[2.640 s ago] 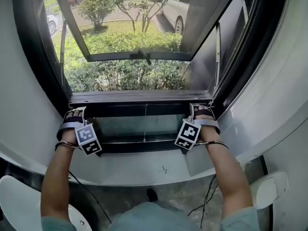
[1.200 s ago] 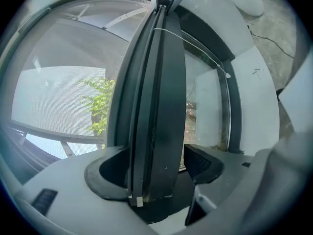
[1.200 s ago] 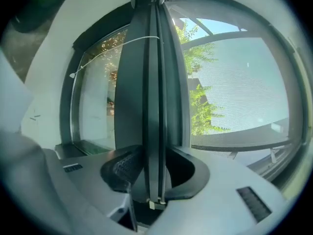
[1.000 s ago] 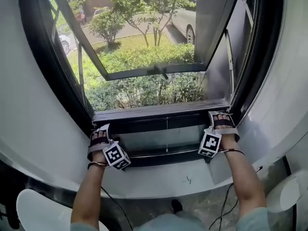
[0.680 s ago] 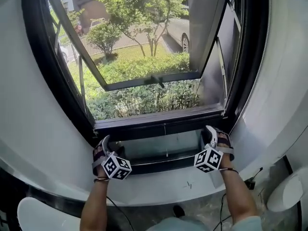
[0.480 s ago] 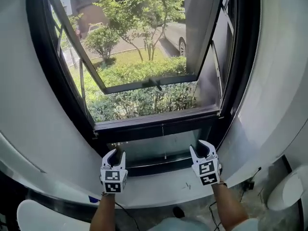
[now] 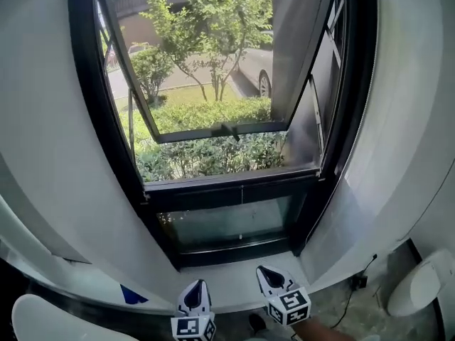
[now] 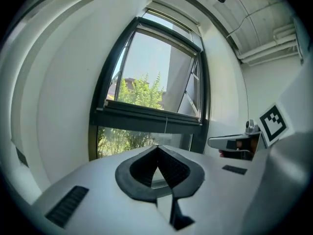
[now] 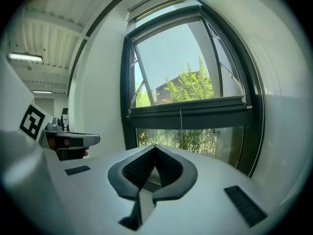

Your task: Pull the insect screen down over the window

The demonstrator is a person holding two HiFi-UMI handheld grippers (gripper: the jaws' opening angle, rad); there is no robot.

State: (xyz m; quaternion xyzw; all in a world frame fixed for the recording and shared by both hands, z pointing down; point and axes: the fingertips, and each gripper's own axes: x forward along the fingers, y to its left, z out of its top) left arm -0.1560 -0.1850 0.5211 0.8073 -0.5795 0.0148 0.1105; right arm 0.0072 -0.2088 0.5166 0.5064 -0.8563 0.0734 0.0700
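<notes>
Now that my left claw (image 7: 197,288) and right claw (image 7: 265,271) have just clenched shut on nothing, the insect screen's bottom rail (image 7: 238,189) lies well ahead and above them, seemingly seated on the window's crossbar. I'd steer clear of the sill (image 7: 227,279) and check both rail ends sit level.

Black window frame (image 7: 91,119) reads as painted metal, with a soft satin sheen along its edges. The lower pane (image 7: 227,222) is clear glass, glossy, throwing back a faint reflection. White wall (image 7: 43,155) and sill (image 7: 231,279) look smooth and matt, like painted plaster. Left gripper (image 8: 157,148) and right gripper (image 9: 155,147) show smooth, matt white plastic shells. Their pads (image 8: 172,168) are black, finely ribbed and rubbery-looking. The marker cube (image 7: 288,306) has flat, matt printed faces.
</notes>
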